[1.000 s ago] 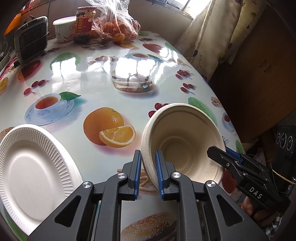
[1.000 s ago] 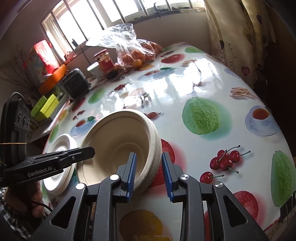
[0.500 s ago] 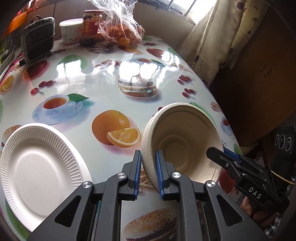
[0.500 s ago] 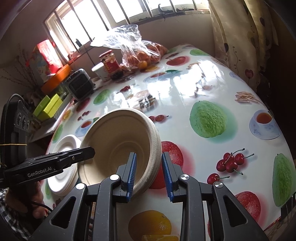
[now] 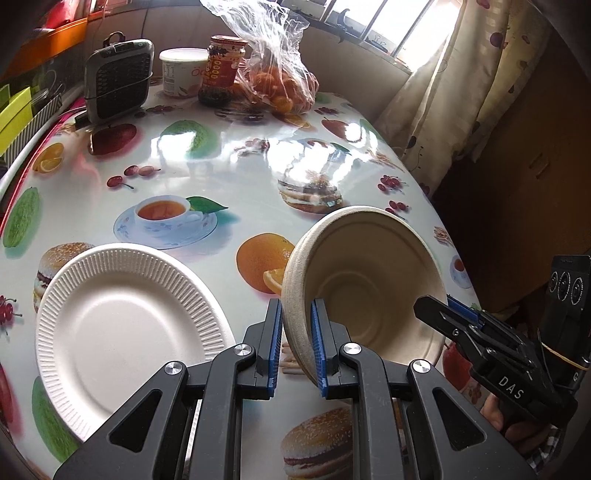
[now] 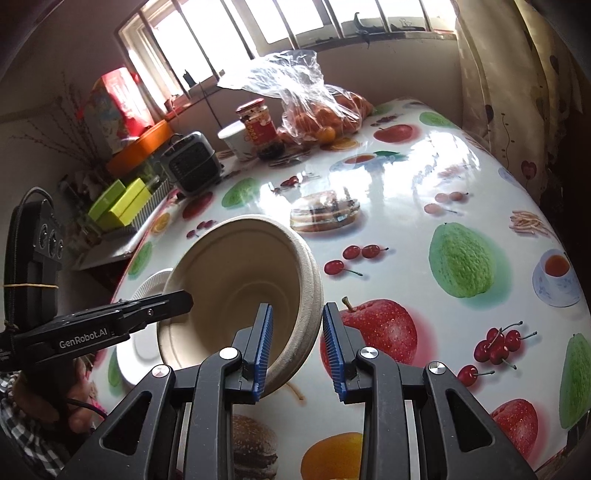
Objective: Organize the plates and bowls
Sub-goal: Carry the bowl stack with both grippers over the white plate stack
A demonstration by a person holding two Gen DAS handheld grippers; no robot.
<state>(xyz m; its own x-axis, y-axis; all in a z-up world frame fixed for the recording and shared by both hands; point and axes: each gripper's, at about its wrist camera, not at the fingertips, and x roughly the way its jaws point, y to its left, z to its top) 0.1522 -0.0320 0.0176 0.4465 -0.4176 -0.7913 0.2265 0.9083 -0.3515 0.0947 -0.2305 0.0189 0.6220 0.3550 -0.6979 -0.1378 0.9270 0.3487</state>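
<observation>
Mid-carry: bowl (image 5: 364,291) tilted above the counter (image 5: 229,162), rim pinched by left gripper (image 5: 296,347); right gripper (image 6: 298,350) spread astride the opposite rim (no squeeze visible); next, probably lowering toward the plate (image 5: 125,314) at 9 o'clock.

— What do we see around us?
— A table (image 6: 424,206) under a glossy fruit-print cloth, daylight glaring off it.
— And behind it?
— A barred window (image 6: 295,22) in a beige wall (image 6: 388,70), with a patterned curtain (image 5: 454,96) hanging on the right, beside a dark wooden cabinet (image 5: 524,155).
</observation>
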